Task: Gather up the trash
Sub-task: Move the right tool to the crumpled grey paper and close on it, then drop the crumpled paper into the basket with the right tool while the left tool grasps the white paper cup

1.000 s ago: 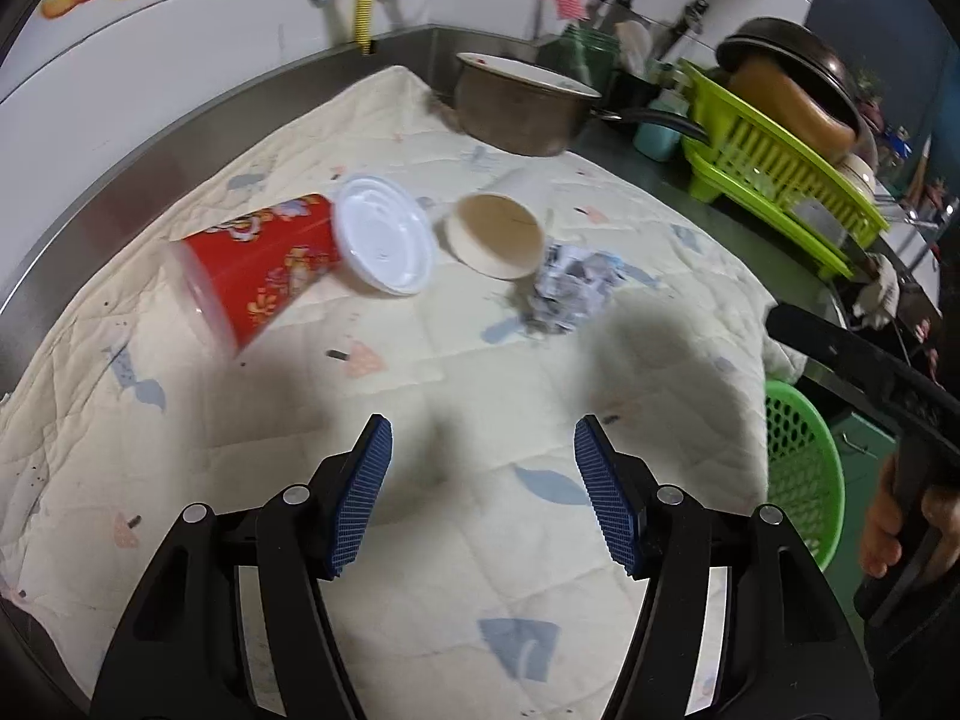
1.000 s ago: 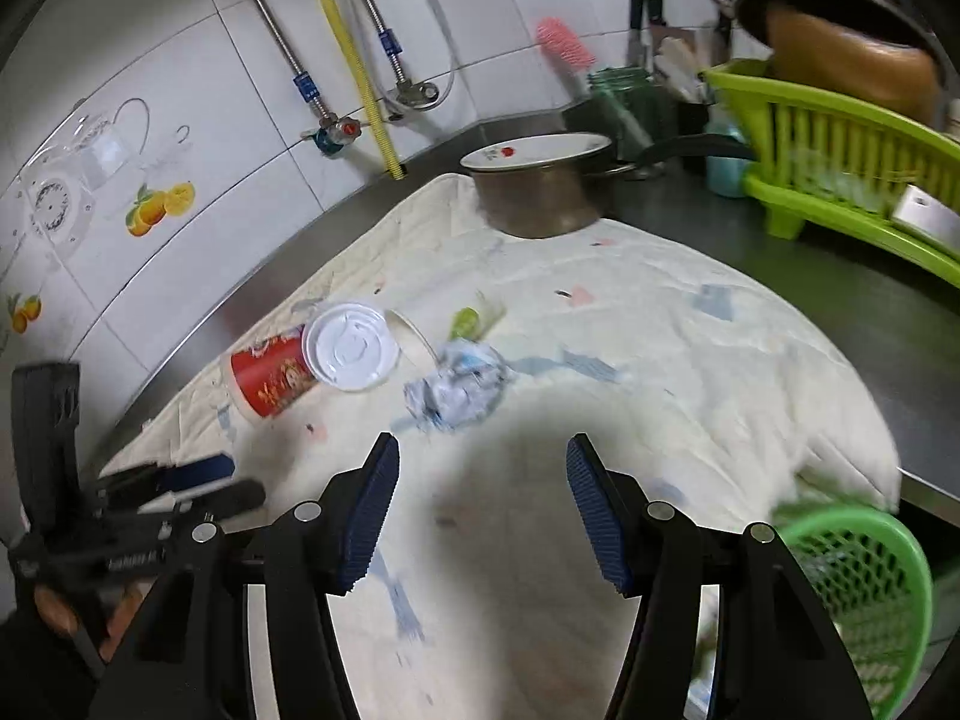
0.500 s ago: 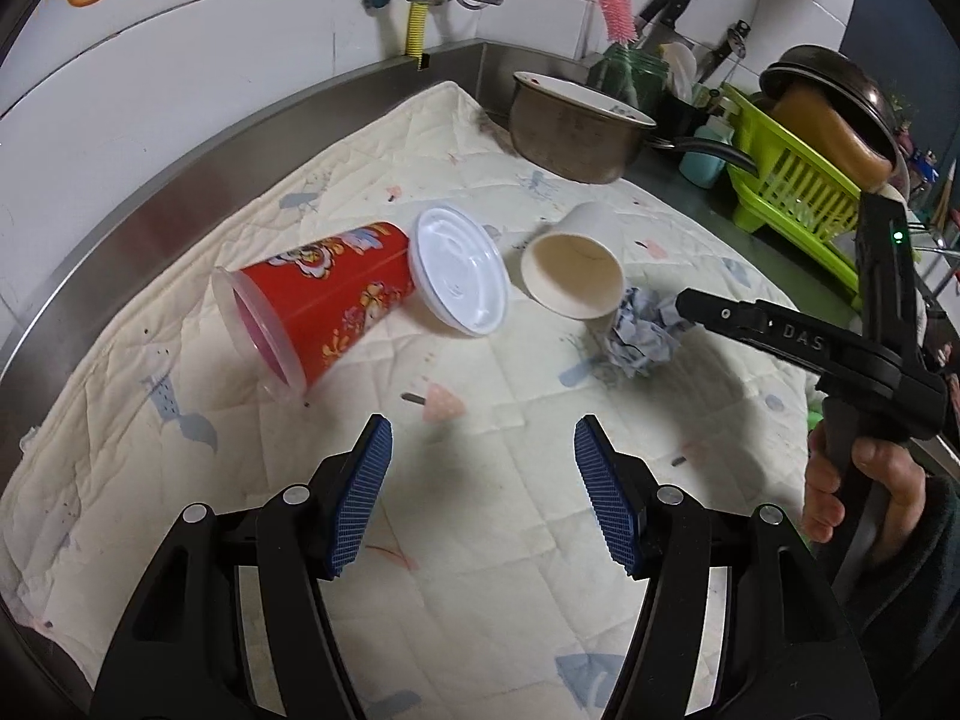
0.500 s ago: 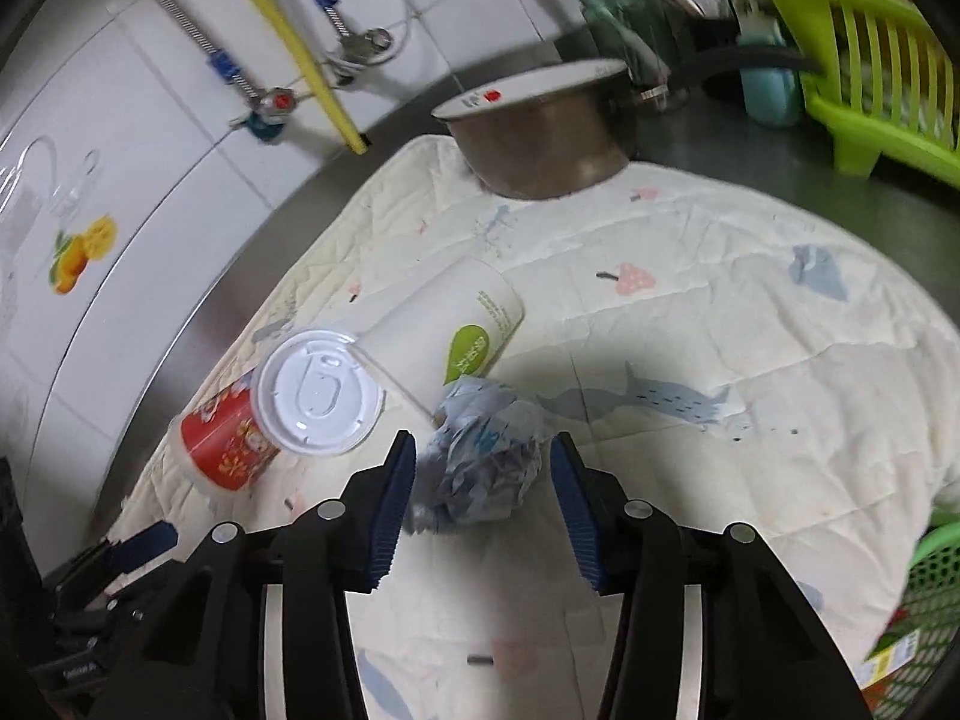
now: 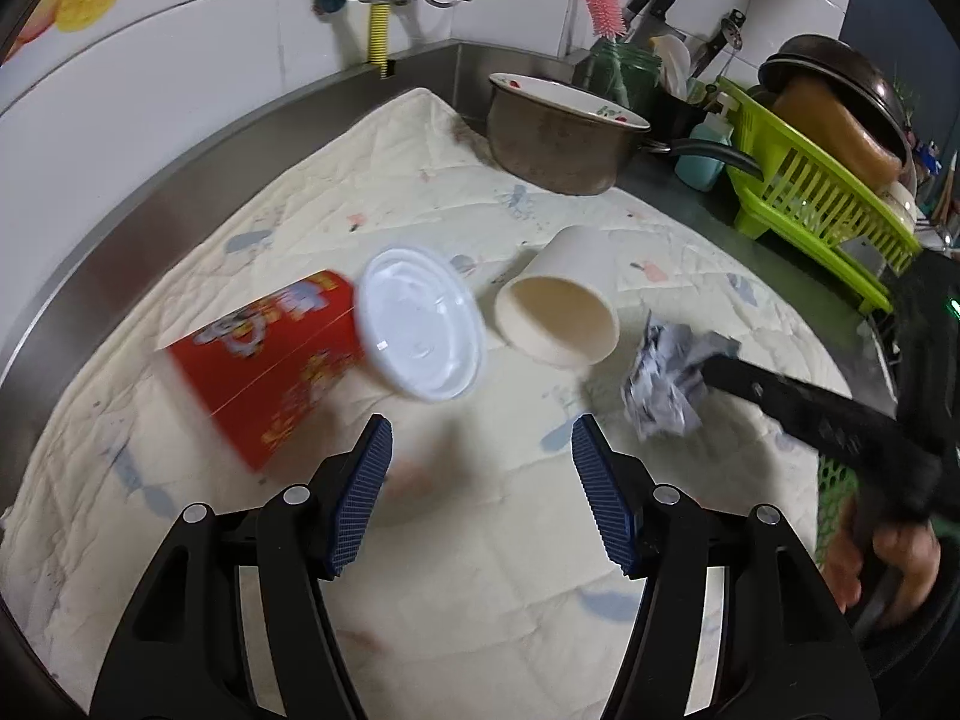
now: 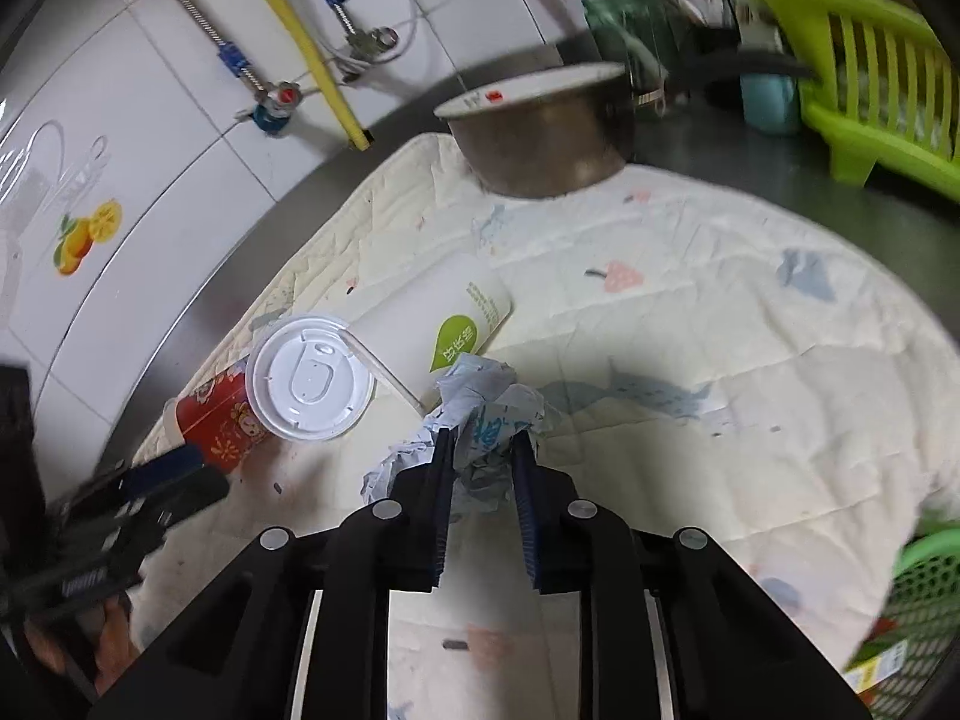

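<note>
The quilted mat [image 5: 480, 570] covers the steel counter [image 6: 720, 144]. Its far edges run along the steel backsplash below the tiled wall, and its far corner lies under the yellow hose [image 5: 379, 6]. The near half of the mat, in front of the left gripper [image 5: 480, 450], is bare fabric.

The right gripper [image 6: 480, 468] has its jaws drawn close together, pinching the crumpled paper wad [image 6: 474, 420] between the blue ribbed pads [image 6: 441, 504]. The wad sits near the middle of the mat, toward its right edge. The left gripper has its jaws spread wide, with nothing between them, above the mat just short of the cups.

Three items lie in a row left of the wad. The red printed cup [image 5: 270, 360] lies on its side, nearest the left backsplash. The white plastic lid [image 5: 420, 324] leans against its end. The white paper cup [image 5: 564, 312] lies on its side with its mouth facing the left wrist camera; its rim is just beside the wad, and whether they touch cannot be told.

A metal pot [image 5: 558, 138] stands at the far edge of the mat, its black handle pointing right. A lime slatted dish rack [image 5: 816, 192] occupies the counter past the right edge. A green mesh basket [image 6: 924, 600] shows at the near right corner.
</note>
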